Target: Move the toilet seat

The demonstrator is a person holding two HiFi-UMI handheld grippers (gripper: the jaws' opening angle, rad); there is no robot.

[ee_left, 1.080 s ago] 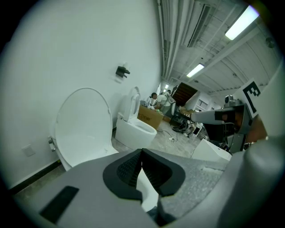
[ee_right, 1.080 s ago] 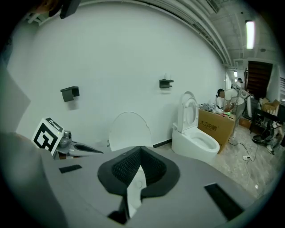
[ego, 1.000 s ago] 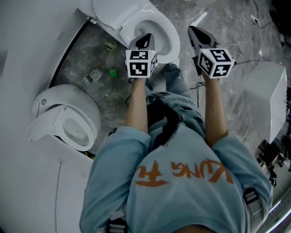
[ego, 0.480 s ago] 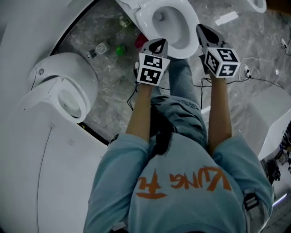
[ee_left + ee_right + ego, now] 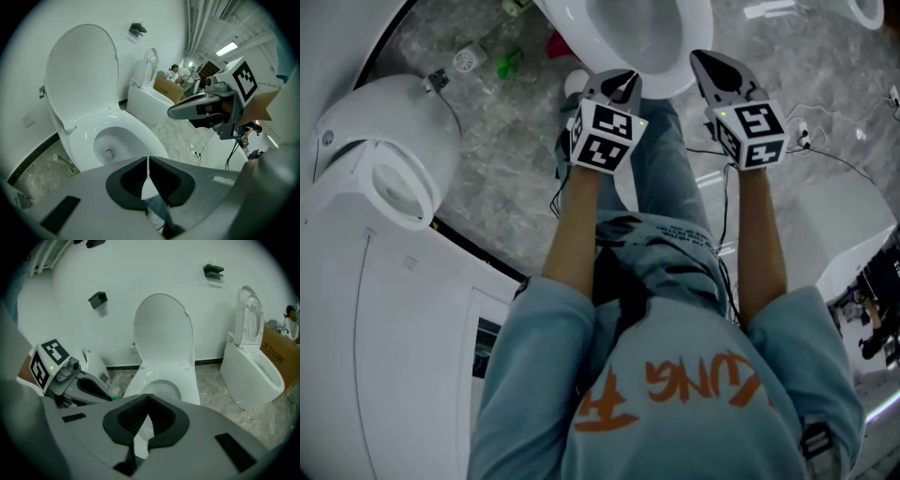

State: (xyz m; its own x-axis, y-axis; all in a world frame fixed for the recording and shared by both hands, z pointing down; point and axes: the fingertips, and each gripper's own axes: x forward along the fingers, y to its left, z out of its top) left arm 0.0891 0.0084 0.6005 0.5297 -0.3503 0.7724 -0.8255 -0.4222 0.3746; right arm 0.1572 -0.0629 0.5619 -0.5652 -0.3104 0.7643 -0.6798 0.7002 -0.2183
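Note:
A white toilet [image 5: 649, 42] stands at the top of the head view, just beyond both grippers. Its cover [image 5: 82, 77] is raised upright against the wall, and the bowl [image 5: 161, 386] lies open below it. I cannot tell whether the seat ring is up with the cover. My left gripper [image 5: 621, 86] hovers over the bowl's front rim, shut and empty. My right gripper [image 5: 712, 67] hangs beside it to the right, also shut with nothing held. Each gripper view shows the other gripper: the right gripper [image 5: 187, 107] and the left gripper [image 5: 89, 387]. Neither touches the toilet.
A second toilet [image 5: 253, 362] with a raised lid stands to the right. Another white toilet [image 5: 384, 159] and a big white fixture [image 5: 375, 337] are at the left. Cables [image 5: 825, 141] trail on the marble floor, with a green item [image 5: 508, 64] near the wall.
The view has moved toward the toilet: the bowl has slid to the top edge, and both grippers now sit at its front rim. Both stayed shut.

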